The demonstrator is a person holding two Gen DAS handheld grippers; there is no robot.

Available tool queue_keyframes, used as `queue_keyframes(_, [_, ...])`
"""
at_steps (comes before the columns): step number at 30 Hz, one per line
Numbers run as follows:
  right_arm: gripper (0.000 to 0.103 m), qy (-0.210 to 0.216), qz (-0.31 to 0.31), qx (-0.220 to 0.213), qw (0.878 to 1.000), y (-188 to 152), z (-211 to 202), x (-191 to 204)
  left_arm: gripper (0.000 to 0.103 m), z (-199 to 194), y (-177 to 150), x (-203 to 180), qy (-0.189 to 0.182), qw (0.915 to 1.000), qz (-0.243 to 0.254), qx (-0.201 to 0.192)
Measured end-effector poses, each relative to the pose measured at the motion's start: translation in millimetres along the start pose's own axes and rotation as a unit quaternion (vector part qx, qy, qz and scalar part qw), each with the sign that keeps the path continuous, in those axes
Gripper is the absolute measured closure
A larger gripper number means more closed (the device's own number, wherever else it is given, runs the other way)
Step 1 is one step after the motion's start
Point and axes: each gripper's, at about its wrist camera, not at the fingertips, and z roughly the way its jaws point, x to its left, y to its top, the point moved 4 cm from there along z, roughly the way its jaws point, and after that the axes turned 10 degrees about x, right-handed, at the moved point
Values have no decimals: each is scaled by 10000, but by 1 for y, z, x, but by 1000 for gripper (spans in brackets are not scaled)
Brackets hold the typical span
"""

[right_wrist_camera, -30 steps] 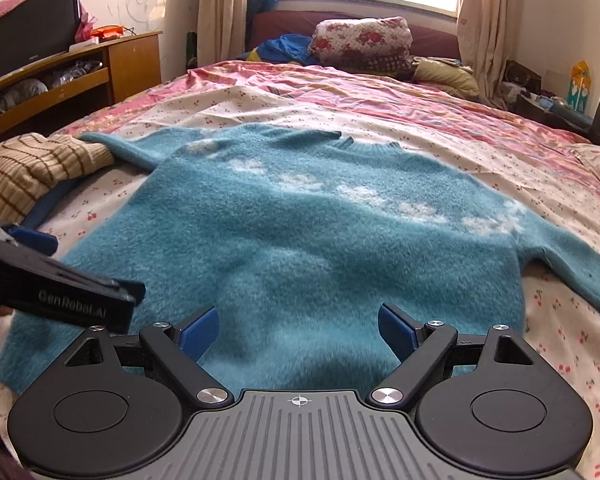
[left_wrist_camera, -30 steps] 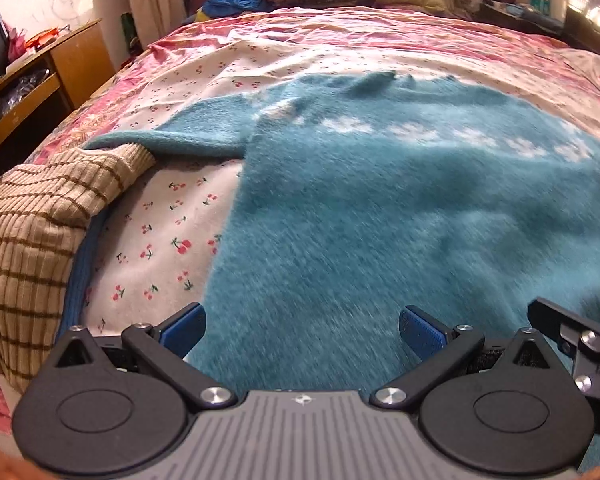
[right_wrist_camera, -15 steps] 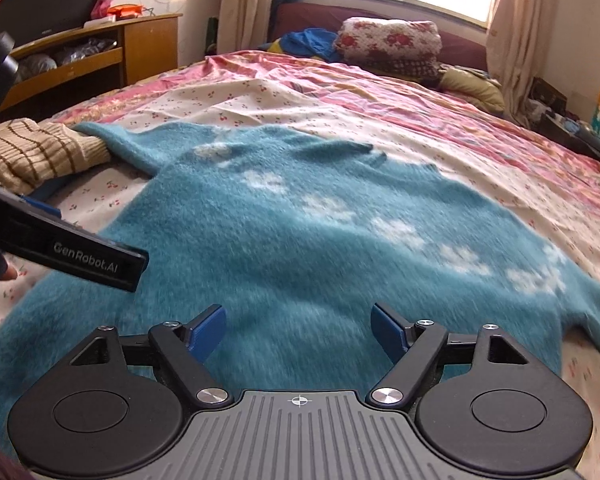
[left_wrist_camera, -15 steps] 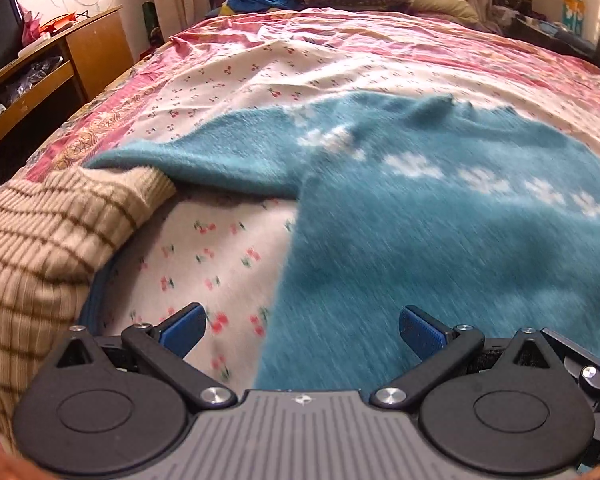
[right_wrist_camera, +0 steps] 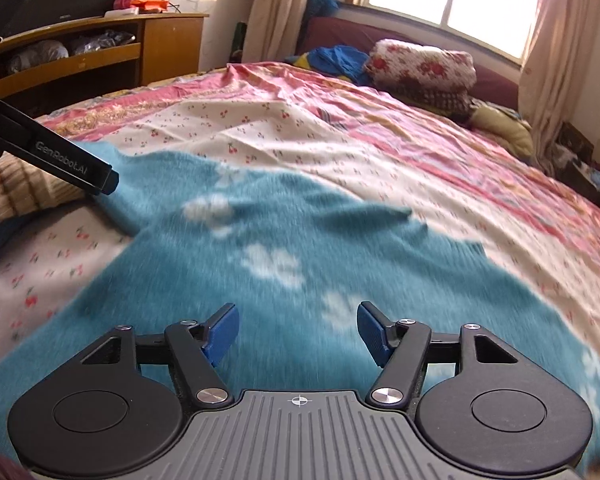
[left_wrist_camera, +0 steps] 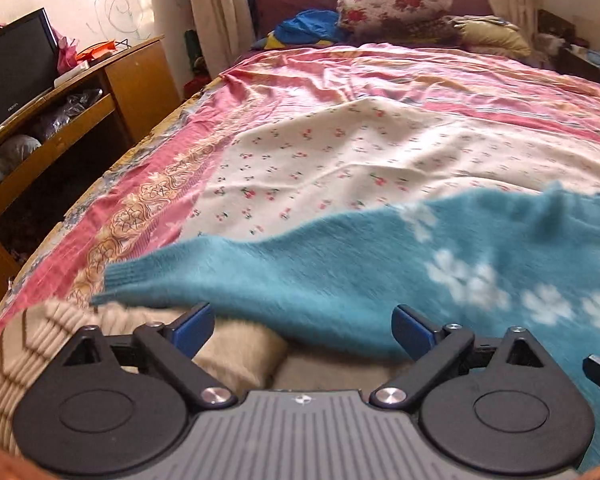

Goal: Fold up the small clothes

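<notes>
A fuzzy teal sweater (left_wrist_camera: 380, 272) with white flower shapes lies flat on the bed; it also shows in the right wrist view (right_wrist_camera: 292, 280). Its left sleeve (left_wrist_camera: 172, 280) reaches out to a ribbed cuff and rests on a beige striped garment (left_wrist_camera: 28, 344). My left gripper (left_wrist_camera: 302, 330) is open and empty, just short of the sleeve. My right gripper (right_wrist_camera: 298, 330) is open and empty, low over the sweater's chest. The left gripper's finger (right_wrist_camera: 72, 164) shows in the right wrist view, by the sleeve.
The bed has a cherry-print sheet (left_wrist_camera: 340, 160) and a pink patterned cover (right_wrist_camera: 500, 160). A wooden TV stand (left_wrist_camera: 80, 120) stands left of the bed. Pillows and folded bedding (right_wrist_camera: 420, 68) lie at the far end under the window.
My left gripper has swung left from the sweater's hem toward the left sleeve and striped garment. My right gripper has moved forward over the chest, and its fingers have narrowed somewhat.
</notes>
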Motion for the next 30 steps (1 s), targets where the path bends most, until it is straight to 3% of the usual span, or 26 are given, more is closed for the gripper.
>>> queue_keyframes(5, [39,60,26,24,10000,27,30,2,8,40,11,6,340,9991,32,253])
queue_keyframes(11, [40,310,257,64,9992,57,63,11,8,65,17,15,895,9955,200,253])
queue_keyframes(13, [40,369,191,154,9990,62,73,20,8,71,19,26,1125,9932,88,275])
queue_keyframes(16, [40,336,189,332,9987,66,92,29,8,82,24,45,1186,9917,-238,445])
queue_keyframes(20, [46,404,143,330,9985,72,96,35,8,92,29,64,1396,9873,-527,546])
queue_keyframes(23, [48,451,125,301,9985,71,94,33,9,92,30,72,1266,9868,-804,613])
queue_keyframes(26, [53,601,356,266,9972,66,82,22,11,78,27,62,1283,9889,-614,429])
queue_keyframes(30, [53,517,588,67,9969,57,60,-4,11,46,27,40,856,9951,-494,77])
